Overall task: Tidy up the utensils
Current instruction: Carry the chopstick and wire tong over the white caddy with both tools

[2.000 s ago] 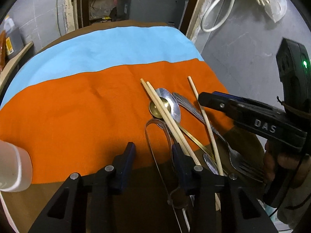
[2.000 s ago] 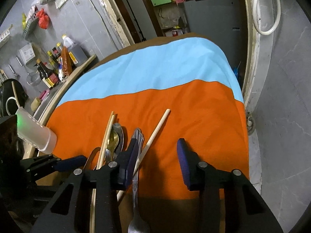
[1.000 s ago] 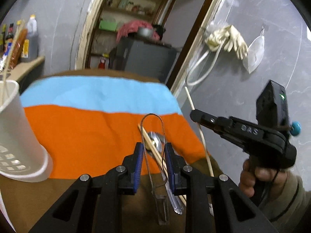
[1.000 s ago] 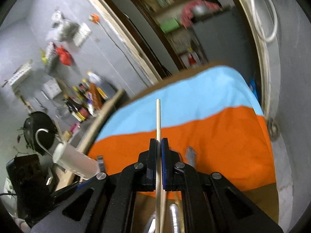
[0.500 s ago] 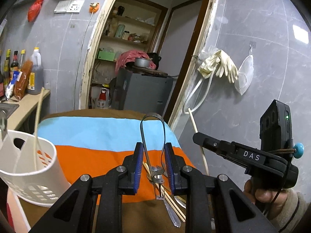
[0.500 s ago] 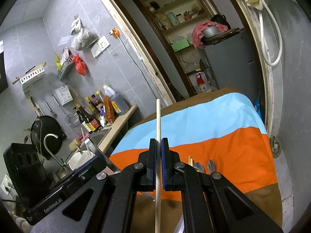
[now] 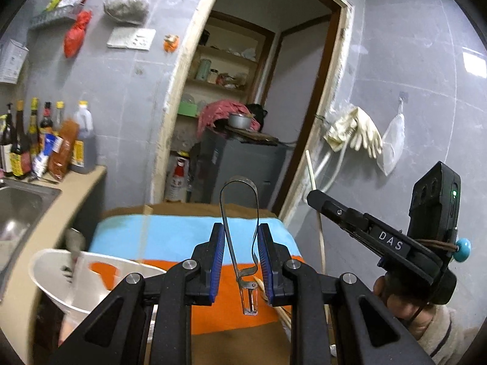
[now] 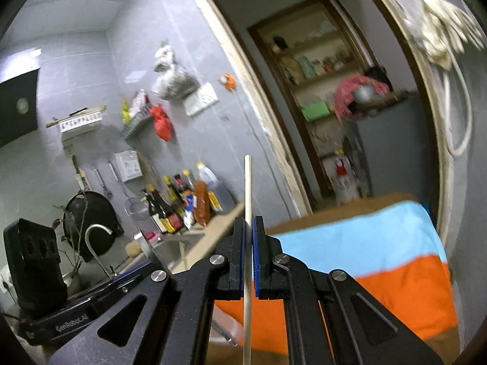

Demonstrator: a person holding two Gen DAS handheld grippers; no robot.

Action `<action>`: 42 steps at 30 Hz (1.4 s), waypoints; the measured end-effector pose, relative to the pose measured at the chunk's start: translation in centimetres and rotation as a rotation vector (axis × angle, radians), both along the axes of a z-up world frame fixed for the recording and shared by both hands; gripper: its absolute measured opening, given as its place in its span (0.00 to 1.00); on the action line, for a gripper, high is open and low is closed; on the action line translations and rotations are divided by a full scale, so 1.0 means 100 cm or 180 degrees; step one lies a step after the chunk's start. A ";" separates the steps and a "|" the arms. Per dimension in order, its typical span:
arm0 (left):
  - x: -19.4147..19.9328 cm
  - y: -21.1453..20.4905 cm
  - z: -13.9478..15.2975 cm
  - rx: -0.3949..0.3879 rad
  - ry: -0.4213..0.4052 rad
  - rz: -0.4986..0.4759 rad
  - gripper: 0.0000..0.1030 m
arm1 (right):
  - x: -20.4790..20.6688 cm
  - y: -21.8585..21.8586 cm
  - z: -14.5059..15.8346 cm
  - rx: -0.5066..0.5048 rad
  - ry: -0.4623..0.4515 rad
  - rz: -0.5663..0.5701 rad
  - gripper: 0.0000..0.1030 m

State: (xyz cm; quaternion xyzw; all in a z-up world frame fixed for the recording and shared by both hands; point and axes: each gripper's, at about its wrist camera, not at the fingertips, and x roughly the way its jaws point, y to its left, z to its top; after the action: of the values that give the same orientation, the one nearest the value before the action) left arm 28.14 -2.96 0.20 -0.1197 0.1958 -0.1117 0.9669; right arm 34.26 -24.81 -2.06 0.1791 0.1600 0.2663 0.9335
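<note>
My left gripper [image 7: 240,228] is shut on a pair of metal tongs [image 7: 226,222], whose looped end stands up above the blue pads. It hangs above the orange and blue cloth [image 7: 182,237]. My right gripper [image 8: 249,222] is shut on a single wooden chopstick [image 8: 248,182], held upright; in the left wrist view this gripper [image 7: 313,196] is off to the right, with the chopstick [image 7: 310,167] sticking up from it. A white perforated holder [image 7: 48,255] stands low at the left, with a blurred spoon [image 7: 73,243] and a stick in it. More chopsticks [image 7: 283,313] lie on the cloth.
A steel sink [image 7: 18,210] and a counter with sauce bottles [image 7: 45,140] run along the left. Behind the table a doorway opens on a grey cabinet [image 7: 240,167]. A person's hand [image 7: 395,298] grips the right tool. The grey wall lies close on the right.
Both grippers have risen from the table with the tongs and the chopstick, and both views have tilted up toward the wall. The white holder now sits lower in the left view.
</note>
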 end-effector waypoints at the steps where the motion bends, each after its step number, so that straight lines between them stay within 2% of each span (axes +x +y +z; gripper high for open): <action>1: -0.002 0.007 0.004 -0.0006 -0.0011 0.0033 0.20 | 0.000 0.007 0.005 0.0003 -0.0057 0.0025 0.04; 5: -0.009 0.041 0.022 -0.0008 -0.0081 0.0211 0.20 | 0.004 0.041 0.021 0.0060 -0.0237 0.0144 0.04; 12: -0.020 0.101 0.044 0.0094 -0.0188 0.0614 0.20 | 0.011 0.093 0.027 0.0340 -0.0429 0.0332 0.04; 17: -0.024 0.136 0.038 0.0188 -0.0189 0.0923 0.20 | 0.020 0.125 0.014 0.0446 -0.0505 0.0370 0.04; 21: -0.020 0.159 0.020 0.0213 -0.0116 0.1066 0.20 | 0.026 0.140 -0.002 0.0394 -0.0519 0.0326 0.04; 32: -0.004 0.166 -0.024 0.0154 0.0051 0.1095 0.20 | 0.035 0.159 -0.036 0.0048 -0.0514 0.0323 0.04; 37: 0.002 0.159 -0.037 0.0235 0.0146 0.1032 0.20 | 0.038 0.158 -0.039 0.0029 -0.0501 0.0312 0.04; 42: 0.004 0.157 -0.044 0.0209 0.0261 0.0982 0.20 | 0.038 0.157 -0.038 -0.0021 -0.0517 0.0310 0.04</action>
State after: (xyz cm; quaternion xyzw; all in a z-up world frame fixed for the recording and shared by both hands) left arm 28.55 12.71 -4.19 -0.1211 0.2179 0.0495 0.9672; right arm 38.08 -9.08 -5.91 0.1459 0.0931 0.3246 0.9299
